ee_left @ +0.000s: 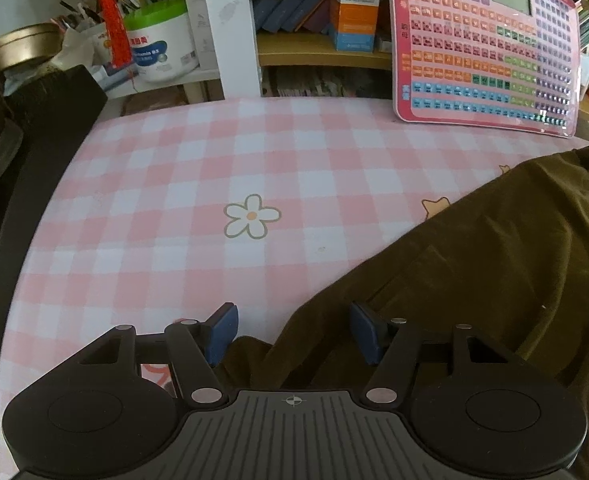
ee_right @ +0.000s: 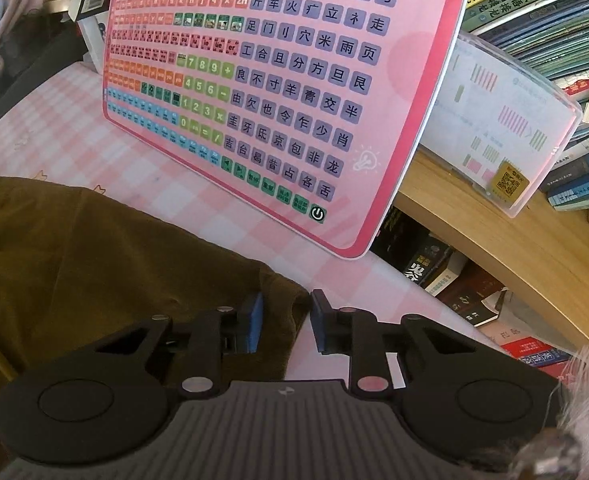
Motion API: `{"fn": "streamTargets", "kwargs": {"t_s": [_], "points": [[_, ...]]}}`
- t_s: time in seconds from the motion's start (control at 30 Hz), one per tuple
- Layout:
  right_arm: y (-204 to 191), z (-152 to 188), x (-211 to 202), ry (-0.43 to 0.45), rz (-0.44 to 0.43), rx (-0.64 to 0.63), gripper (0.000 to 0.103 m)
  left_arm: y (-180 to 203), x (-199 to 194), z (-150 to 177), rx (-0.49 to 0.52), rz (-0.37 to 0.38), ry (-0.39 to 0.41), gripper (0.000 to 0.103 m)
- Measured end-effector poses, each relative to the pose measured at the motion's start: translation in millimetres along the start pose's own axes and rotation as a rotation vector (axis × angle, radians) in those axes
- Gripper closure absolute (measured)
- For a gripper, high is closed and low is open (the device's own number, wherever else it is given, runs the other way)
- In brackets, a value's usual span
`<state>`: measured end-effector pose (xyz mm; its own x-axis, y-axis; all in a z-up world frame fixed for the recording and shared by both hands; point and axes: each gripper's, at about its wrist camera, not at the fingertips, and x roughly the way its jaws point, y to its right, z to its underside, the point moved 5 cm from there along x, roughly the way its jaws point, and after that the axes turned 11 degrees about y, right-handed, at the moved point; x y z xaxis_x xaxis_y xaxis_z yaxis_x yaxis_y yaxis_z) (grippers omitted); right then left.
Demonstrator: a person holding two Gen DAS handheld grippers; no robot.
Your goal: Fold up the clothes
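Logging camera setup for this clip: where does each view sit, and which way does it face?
Left wrist: on the left gripper, looking down across the pink checked tablecloth; fingers straddle the olive garment edge.
Right wrist: on the right gripper, facing the pink learning board; fingers flank a garment corner.
Shared: garment, board, tablecloth.
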<state>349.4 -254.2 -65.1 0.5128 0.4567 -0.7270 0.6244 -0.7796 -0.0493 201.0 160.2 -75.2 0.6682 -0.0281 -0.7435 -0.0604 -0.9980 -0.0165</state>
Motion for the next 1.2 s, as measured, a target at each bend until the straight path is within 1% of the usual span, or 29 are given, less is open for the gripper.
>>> {"fn": "streamTargets", "kwargs": {"t_s": [0.27, 0.3, 0.33, 0.37, 0.4, 0.43, 0.5, 0.53, 0.57, 0.63, 0.7, 0.8, 0.9, 0.97, 1.07, 1.1, 1.17, 1.2], "points": [[0.4, -0.4, 0.2, -0.001, 0.004, 0.003, 0.080, -4.5, 2.4, 0.1, -0.022, 0.038, -0.017, 0.042], [0.7, -0.3, 0.2, 0.000, 0.006, 0.005, 0.081, -4.0, 2.0, -0.6, -0.020, 0.042, -0.014, 0.047], [1.2, 0.0, -0.2, 0.001, 0.013, 0.012, 0.083, -3.6, 1.5, -1.3, -0.017, 0.046, -0.011, 0.056], [1.7, 0.2, -0.6, 0.002, 0.021, 0.020, 0.087, -3.2, 1.0, -2.0, -0.019, 0.052, -0.009, 0.085], [1.4, 0.1, -1.9, 0.004, 0.034, 0.029, 0.089, -3.4, 0.5, -2.5, -0.037, 0.065, -0.009, 0.102], [1.1, -0.3, -4.6, 0.010, 0.050, 0.032, 0.091, -3.1, -0.4, -3.0, -0.049, 0.072, -0.007, 0.102], [-0.4, -3.3, -17.4, 0.053, 0.085, 0.026, 0.093, 0.2, -4.8, -3.8, -0.031, 0.055, 0.017, 0.103], [-1.0, -5.9, -26.7, 0.087, 0.101, 0.026, 0.093, 1.8, -8.7, -5.4, -0.030, 0.052, 0.036, 0.103], [-1.2, -9.6, -38.3, 0.125, 0.123, 0.033, 0.094, 2.9, -18.4, -11.1, -0.056, 0.065, 0.080, 0.103], [-0.8, -18.6, -69.8, 0.220, 0.172, 0.063, 0.094, 5.1, -37.8, -22.5, -0.103, 0.090, 0.165, 0.103], [-0.8, -23.9, -104.8, 0.300, 0.217, 0.097, 0.095, 8.0, -57.1, -32.1, -0.106, 0.113, 0.232, 0.103], [-4.7, -23.9, -157.5, 0.396, 0.263, 0.125, 0.095, 15.4, -87.7, -39.3, -0.068, 0.146, 0.306, 0.103], [-26.0, -9.6, -212.9, 0.453, 0.297, 0.121, 0.095, 20.8, -119.2, -34.8, -0.032, 0.169, 0.366, 0.103], [-49.3, 9.4, -242.7, 0.463, 0.320, 0.112, 0.095, 23.2, -143.9, -25.0, -0.014, 0.189, 0.410, 0.103], [-86.6, 51.7, -284.7, 0.455, 0.351, 0.133, 0.095, 26.3, -175.5, -3.4, -0.009, 0.225, 0.458, 0.103], [-100.0, 68.4, -295.9, 0.450, 0.363, 0.150, 0.095, 25.9, -186.2, 7.3, -0.014, 0.241, 0.468, 0.103], [-126.4, 103.1, -315.0, 0.437, 0.386, 0.193, 0.095, 27.7, -200.9, 29.7, -0.020, 0.266, 0.463, 0.103], [-138.3, 123.9, -319.7, 0.419, 0.392, 0.233, 0.095, 28.8, -206.7, 42.2, -0.021, 0.264, 0.458, 0.103]]}}
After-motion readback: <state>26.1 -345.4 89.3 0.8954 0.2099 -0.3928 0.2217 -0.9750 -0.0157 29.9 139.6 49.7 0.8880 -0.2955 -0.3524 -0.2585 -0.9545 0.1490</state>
